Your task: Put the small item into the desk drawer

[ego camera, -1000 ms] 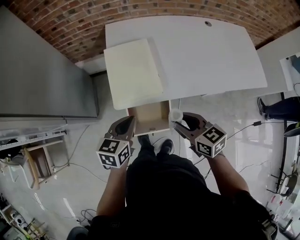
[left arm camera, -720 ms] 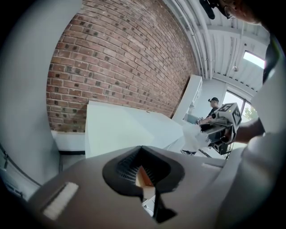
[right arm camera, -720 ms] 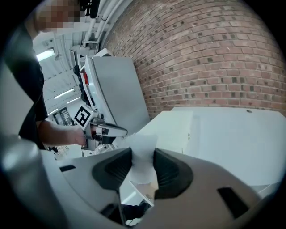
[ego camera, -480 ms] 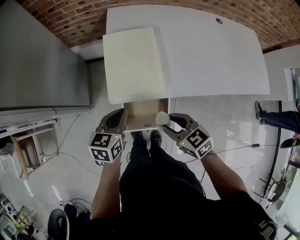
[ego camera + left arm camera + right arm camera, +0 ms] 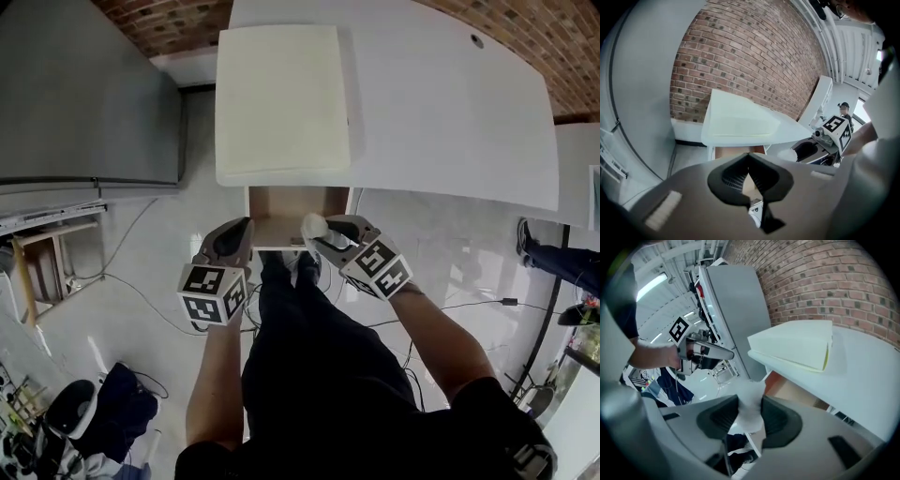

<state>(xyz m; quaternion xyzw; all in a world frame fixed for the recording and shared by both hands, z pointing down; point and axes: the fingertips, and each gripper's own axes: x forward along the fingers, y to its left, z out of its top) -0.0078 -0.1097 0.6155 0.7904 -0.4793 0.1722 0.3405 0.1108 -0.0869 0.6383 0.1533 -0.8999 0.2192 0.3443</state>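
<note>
The right gripper has its fingers clamped on a small white item, a soft, crumpled-looking lump that fills the gap between the dark pads and bulges out above them. In the head view this gripper holds the item over the front right corner of the open drawer, just inside its front edge. Whether the item touches the drawer cannot be told.

The left gripper has its fingers closed tip to tip, with nothing between them. It hangs just outside the front left corner of the drawer, where the head view shows it beside the drawer's left wall.

The drawer is pulled out from under the front edge of a white desk, and its brown inside looks bare. A cream board lies flat on the tabletop at its left end, reaching the front edge right above the drawer. A grey cabinet stands to the left of the desk, and a brick wall runs behind both.
</note>
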